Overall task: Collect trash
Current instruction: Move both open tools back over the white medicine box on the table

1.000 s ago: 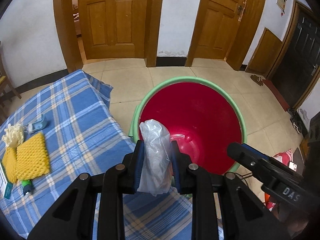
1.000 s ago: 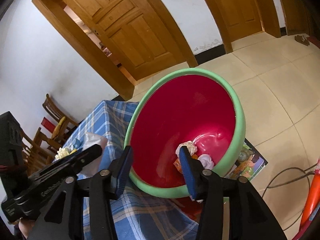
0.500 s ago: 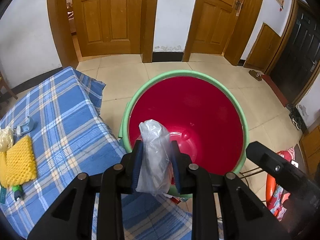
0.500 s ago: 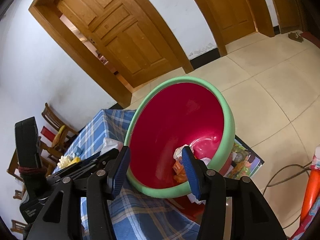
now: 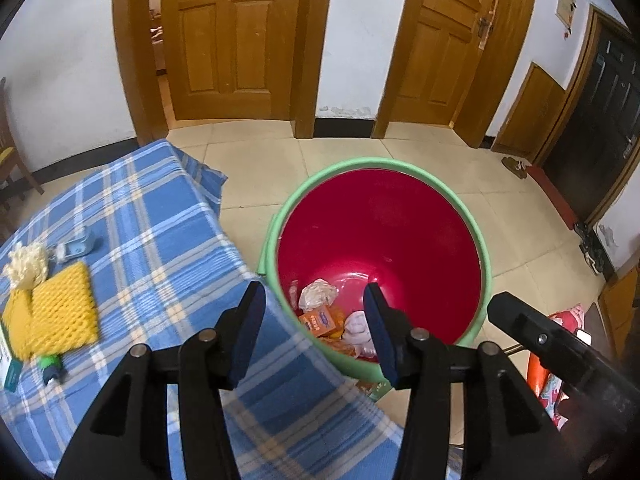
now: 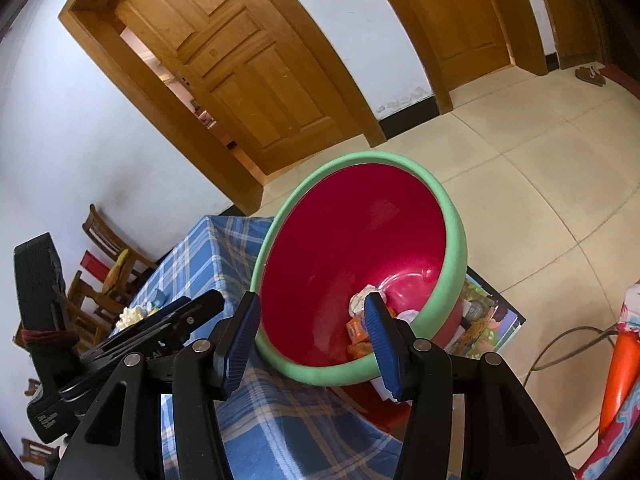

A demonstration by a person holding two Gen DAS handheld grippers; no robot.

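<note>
A red bin with a green rim (image 5: 400, 164) stands on the floor against the table's edge. In its bottom lie crumpled white paper (image 5: 318, 294), orange packets (image 5: 320, 320) and a pale plastic bag (image 5: 358, 328). My left gripper (image 5: 314, 289) hangs over the bin's near rim; its jaws are opening and nothing is between them. My right gripper (image 6: 311, 300) is open and empty, straddling the bin's rim (image 6: 360, 158) from the other side without pressing on it. Its black body (image 5: 560, 360) shows at the right of the left wrist view.
The table wears a blue plaid cloth (image 5: 160, 248). On it lie a yellow foam net (image 5: 60, 312), a cream foam net (image 5: 26, 264), a small blue item (image 5: 76, 246) and a green item (image 5: 50, 364). Wooden chairs (image 6: 104, 264) stand behind. A colourful box (image 6: 484, 320) and a cable (image 6: 560, 344) lie on the floor.
The left gripper's jaws have spread and the clear plastic bag they held is gone from between them, with a pale bag now in the bin. The right gripper barely moved.
</note>
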